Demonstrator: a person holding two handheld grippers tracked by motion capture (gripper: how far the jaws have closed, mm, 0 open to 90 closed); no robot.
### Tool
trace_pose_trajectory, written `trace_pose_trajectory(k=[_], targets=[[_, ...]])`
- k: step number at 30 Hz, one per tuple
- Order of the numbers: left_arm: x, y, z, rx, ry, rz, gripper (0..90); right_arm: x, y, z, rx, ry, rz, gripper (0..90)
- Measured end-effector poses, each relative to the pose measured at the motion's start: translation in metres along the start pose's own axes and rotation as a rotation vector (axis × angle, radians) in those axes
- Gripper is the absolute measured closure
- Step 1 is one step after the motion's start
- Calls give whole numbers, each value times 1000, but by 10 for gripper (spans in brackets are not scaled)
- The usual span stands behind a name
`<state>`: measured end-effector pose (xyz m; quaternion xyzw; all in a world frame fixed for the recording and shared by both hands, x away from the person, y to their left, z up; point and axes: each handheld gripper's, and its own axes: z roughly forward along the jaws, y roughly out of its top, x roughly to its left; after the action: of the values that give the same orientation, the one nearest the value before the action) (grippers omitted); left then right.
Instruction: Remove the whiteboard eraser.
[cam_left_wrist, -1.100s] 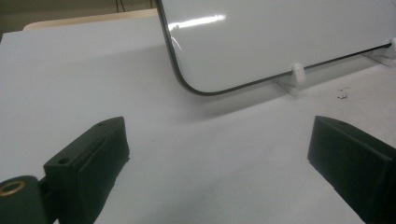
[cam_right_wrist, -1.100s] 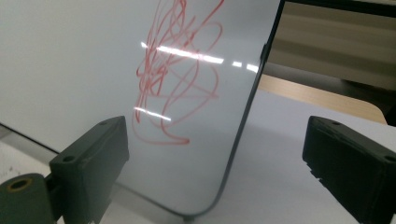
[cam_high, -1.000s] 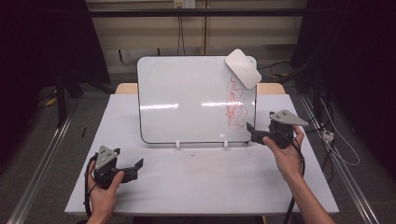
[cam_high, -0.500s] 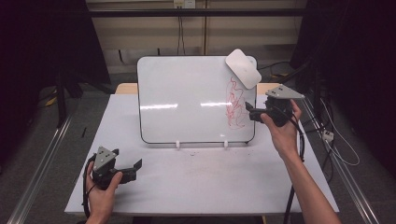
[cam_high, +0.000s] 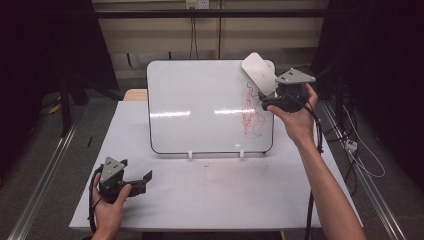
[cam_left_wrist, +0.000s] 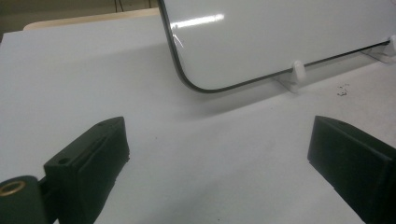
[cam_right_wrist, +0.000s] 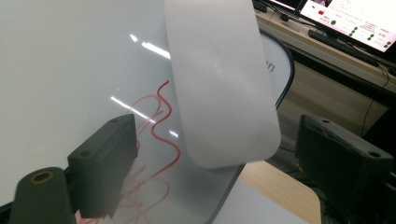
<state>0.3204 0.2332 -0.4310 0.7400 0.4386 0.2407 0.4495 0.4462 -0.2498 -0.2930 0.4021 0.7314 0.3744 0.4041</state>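
Note:
A whiteboard (cam_high: 200, 105) stands upright on two white clip feet (cam_high: 190, 155) on the white table (cam_high: 225, 200). A red scribble (cam_high: 251, 112) marks its right side. A white rounded eraser (cam_high: 259, 72) sits at its top right corner. My right gripper (cam_high: 265, 101) is raised just below the eraser, pointing at the board. In the right gripper view the eraser (cam_right_wrist: 219, 84) hangs between the jaws, which have just narrowed but stand apart from it, so my right gripper (cam_right_wrist: 219, 126) is open. My left gripper (cam_high: 145, 181) rests open near the table's front left, with nothing between its jaws (cam_left_wrist: 219, 126).
The board's lower left corner (cam_left_wrist: 205, 86) and a clip foot (cam_left_wrist: 297, 72) lie ahead of the left gripper. Lit monitors (cam_right_wrist: 350, 18) sit on a wooden desk behind the board. Cables (cam_high: 360, 155) trail on the floor at the right; metal rails flank the table.
My right gripper has risen from the board's lower right edge up to the eraser at the top corner. The left gripper has stayed put.

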Motion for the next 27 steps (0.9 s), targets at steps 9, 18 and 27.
trace_pose_trajectory(k=[9,18,27], targets=[[0,0,-1,-2,1,-3,52,0,24,20,12,-42,-112,185],[1,0,-1,-4,1,-5,52,5,34,40,41,-48,-157,202],[2,-1,-1,-2,1,-6,52,8,35,51,72,-62,-189,277]])
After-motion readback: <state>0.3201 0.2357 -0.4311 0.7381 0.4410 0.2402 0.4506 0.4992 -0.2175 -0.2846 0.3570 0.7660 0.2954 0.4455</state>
